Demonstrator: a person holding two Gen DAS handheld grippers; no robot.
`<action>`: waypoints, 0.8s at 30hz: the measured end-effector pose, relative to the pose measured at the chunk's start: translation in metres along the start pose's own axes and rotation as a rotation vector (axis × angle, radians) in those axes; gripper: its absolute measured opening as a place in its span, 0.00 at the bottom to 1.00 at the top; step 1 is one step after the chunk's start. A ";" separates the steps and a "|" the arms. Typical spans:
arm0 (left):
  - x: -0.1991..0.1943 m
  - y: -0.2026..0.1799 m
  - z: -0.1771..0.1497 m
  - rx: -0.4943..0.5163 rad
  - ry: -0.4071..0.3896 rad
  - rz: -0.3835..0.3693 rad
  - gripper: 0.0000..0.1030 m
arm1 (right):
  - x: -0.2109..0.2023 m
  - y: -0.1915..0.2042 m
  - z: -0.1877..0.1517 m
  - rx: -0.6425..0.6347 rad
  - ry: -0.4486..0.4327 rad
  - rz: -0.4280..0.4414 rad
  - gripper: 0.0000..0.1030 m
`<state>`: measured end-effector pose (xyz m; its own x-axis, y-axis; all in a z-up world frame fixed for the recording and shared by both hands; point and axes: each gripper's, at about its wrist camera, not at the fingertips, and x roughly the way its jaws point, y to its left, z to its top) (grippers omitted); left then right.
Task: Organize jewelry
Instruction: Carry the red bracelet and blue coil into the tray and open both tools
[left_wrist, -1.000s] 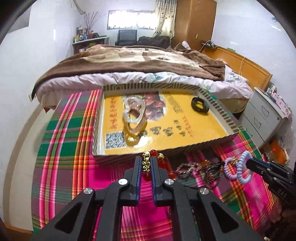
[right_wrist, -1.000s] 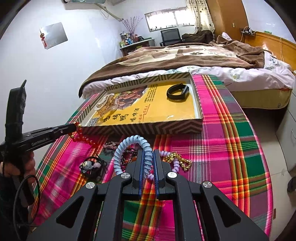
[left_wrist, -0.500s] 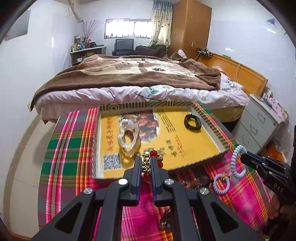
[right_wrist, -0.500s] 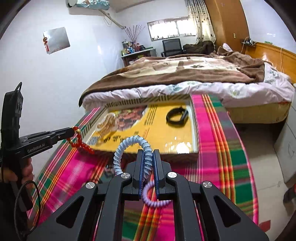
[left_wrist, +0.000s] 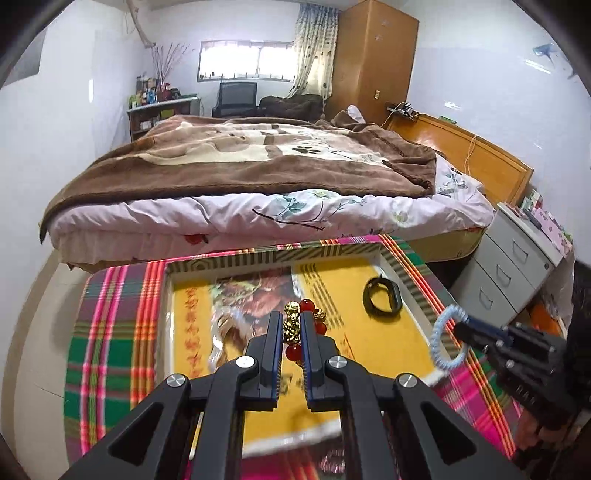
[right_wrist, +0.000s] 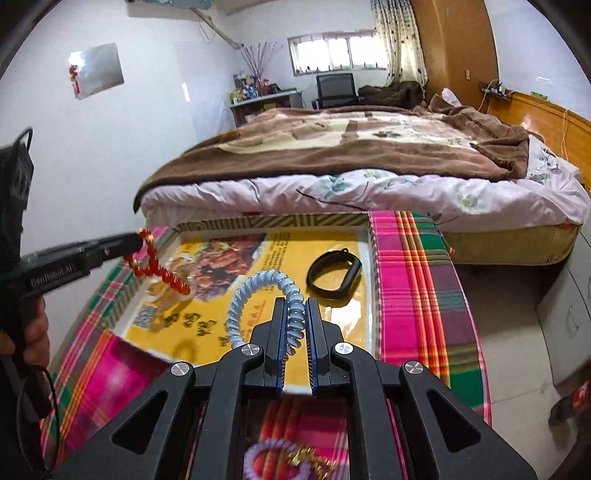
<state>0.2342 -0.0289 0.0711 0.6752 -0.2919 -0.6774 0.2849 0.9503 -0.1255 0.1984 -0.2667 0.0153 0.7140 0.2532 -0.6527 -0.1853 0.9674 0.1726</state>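
My left gripper (left_wrist: 291, 320) is shut on a red and gold bead bracelet (left_wrist: 291, 326) and holds it above the yellow box tray (left_wrist: 332, 254). From the right wrist view the same red and gold bead bracelet (right_wrist: 159, 266) dangles from the left gripper (right_wrist: 138, 240) over the yellow box tray's (right_wrist: 372, 258) left side. My right gripper (right_wrist: 295, 306) is shut on a pale blue coiled bracelet (right_wrist: 258, 284), also above the tray. In the left wrist view the pale blue coiled bracelet (left_wrist: 441, 336) hangs from the right gripper (left_wrist: 460, 326) near the tray's right rim. A black band (left_wrist: 382, 297) (right_wrist: 334, 271) lies inside the tray.
A clear beaded piece (left_wrist: 225, 328) lies blurred in the tray's left half. A lilac bracelet with gold beads (right_wrist: 280, 461) stays on the plaid cloth (right_wrist: 417, 280) below my right gripper. A bed (left_wrist: 258, 177) stands behind the table and grey drawers (left_wrist: 517, 273) stand to the right.
Both grippers have risen and moved forward from the plaid cloth to above the tray, each carrying its bracelet. The jewelry pile on the cloth has dropped out of view below.
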 end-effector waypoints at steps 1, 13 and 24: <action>0.007 0.000 0.003 0.001 0.005 0.001 0.09 | 0.005 -0.001 0.001 -0.002 0.009 -0.002 0.09; 0.086 0.012 0.023 -0.027 0.098 0.011 0.09 | 0.066 -0.006 0.005 -0.004 0.124 -0.015 0.09; 0.120 0.018 0.021 -0.034 0.162 0.037 0.09 | 0.097 -0.003 0.007 -0.052 0.200 -0.063 0.09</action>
<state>0.3352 -0.0494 0.0027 0.5653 -0.2379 -0.7898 0.2369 0.9640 -0.1208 0.2725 -0.2453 -0.0433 0.5782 0.1828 -0.7951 -0.1827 0.9788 0.0922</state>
